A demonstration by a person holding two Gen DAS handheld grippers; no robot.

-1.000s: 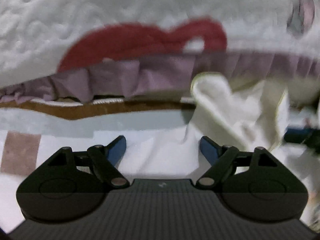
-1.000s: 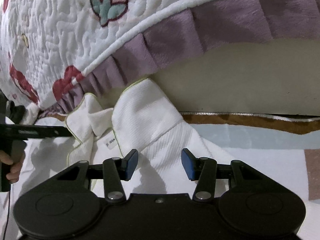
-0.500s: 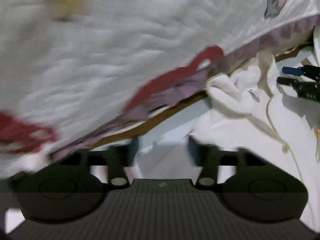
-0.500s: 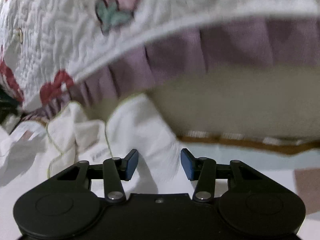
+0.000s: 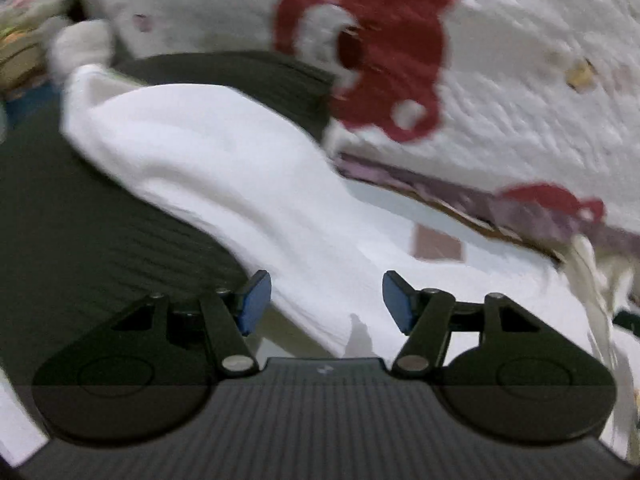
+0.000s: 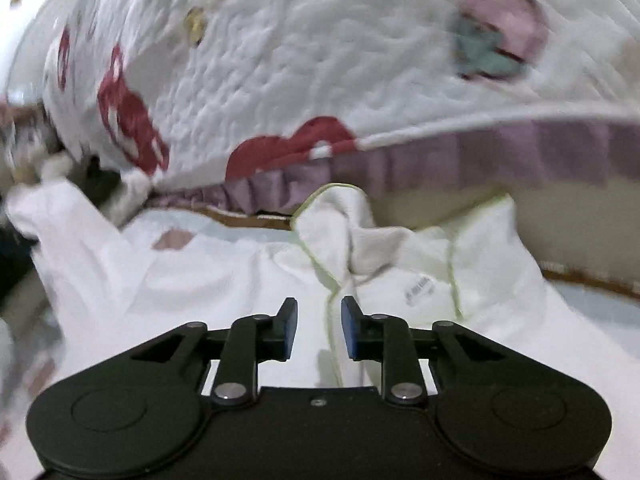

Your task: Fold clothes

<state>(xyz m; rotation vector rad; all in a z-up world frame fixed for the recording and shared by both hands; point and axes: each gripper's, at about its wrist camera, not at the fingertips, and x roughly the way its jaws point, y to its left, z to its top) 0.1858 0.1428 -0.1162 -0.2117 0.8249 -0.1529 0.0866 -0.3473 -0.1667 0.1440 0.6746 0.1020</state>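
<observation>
Garment: white shirt lies spread and rumpled across the lower middle of the right wrist view, its collar bunched at centre against the foot of the quilt; one long part of it, likely a sleeve, runs from the upper left to the lower centre of the left wrist view, draped over a dark ribbed cloth.
Fold state: not flat, no tidy fold visible; how far along the folding is cannot be told.
Doing it well: I judge the shirt wants smoothing at the collar and the piped front edge pinched cleanly, one layer only, with the outstretched part kept taut so it lands straight.
Right gripper: jaws narrowly apart, straddling the piped edge at lower centre, not yet closed on it; whether the pads touch cloth is unclear.
Left gripper: jaws spread wide, empty, poised over the white cloth at lower centre; contact cannot be told, the view being blurred.
</observation>
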